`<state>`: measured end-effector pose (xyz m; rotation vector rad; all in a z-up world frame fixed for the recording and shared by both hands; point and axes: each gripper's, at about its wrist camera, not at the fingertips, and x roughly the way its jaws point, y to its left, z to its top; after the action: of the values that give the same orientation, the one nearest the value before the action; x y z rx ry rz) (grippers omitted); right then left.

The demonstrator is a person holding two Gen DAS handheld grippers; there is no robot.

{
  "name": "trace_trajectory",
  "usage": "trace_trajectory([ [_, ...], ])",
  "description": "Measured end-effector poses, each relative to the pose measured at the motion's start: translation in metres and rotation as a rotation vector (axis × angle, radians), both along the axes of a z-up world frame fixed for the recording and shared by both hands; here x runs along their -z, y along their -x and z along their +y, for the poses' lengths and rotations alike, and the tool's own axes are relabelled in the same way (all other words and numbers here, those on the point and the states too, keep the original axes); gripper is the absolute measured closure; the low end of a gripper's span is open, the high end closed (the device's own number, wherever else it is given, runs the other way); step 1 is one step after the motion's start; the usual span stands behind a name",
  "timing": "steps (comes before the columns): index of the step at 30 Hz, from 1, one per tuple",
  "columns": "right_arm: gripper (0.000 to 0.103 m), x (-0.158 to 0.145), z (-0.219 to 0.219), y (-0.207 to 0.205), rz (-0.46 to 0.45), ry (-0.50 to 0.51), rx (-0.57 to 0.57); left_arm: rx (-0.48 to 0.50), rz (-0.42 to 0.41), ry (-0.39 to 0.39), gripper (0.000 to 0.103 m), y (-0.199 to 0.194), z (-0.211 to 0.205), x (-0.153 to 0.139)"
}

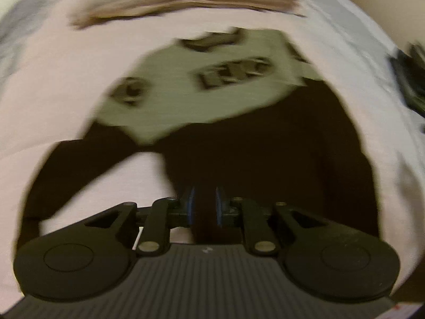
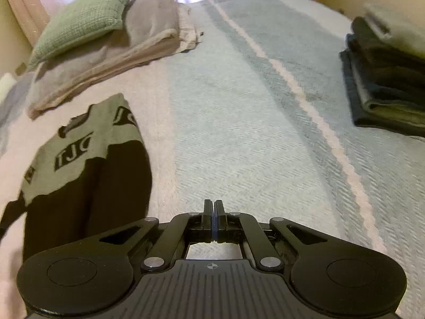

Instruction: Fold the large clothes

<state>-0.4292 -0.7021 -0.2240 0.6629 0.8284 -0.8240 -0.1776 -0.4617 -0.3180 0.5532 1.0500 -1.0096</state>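
My left tool (image 1: 204,207) is pinching dark fabric of the black-and-grey sweater (image 1: 207,106); the cloth runs up between the blue-edged pads. My right tool (image 2: 213,207) is pressed together on nothing, hovering over the pale blue part of the bed (image 2: 239,122).

Sweater lies on the pink stretch of the bed cover, toward the bed's left side in the right wrist view. It looks partly folded: narrowed into a long strip, one black sleeve trailing out at the near end. I'd say crosswise folds are left.

A stack of folded clothes (image 2: 382,85) sits at the bed's right edge, so some items look done.

Writing: the sweater's block letters read roughly "IJC"; the left wrist view is too blurred to confirm.
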Motion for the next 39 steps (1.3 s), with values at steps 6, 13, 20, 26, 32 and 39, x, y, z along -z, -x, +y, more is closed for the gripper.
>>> trace_trajectory([
  [6, 0.090, 0.037, 0.070, -0.059, -0.049, -0.114, -0.233, 0.129, -0.011, -0.014, 0.081, 0.055, -0.048, 0.006],
  [13, 0.047, 0.087, 0.156, -0.135, 0.052, -0.131, -0.389, 0.130, -0.010, -0.039, 0.079, 0.049, -0.032, 0.018],
  [20, 0.083, 0.092, 0.159, -0.127, 0.125, -0.058, -0.265, 0.128, -0.024, -0.050, 0.076, 0.027, 0.011, 0.012],
  [26, 0.103, 0.052, 0.133, -0.078, 0.061, -0.059, -0.152, 0.134, -0.013, -0.018, 0.076, 0.026, 0.017, 0.001],
  [32, 0.103, -0.019, 0.063, -0.002, -0.018, 0.043, 0.070, 0.165, 0.006, 0.016, 0.076, 0.037, -0.001, -0.003],
  [39, 0.103, -0.044, -0.064, 0.058, 0.045, 0.165, 0.146, 0.180, -0.004, 0.027, 0.076, 0.051, -0.048, 0.001],
])
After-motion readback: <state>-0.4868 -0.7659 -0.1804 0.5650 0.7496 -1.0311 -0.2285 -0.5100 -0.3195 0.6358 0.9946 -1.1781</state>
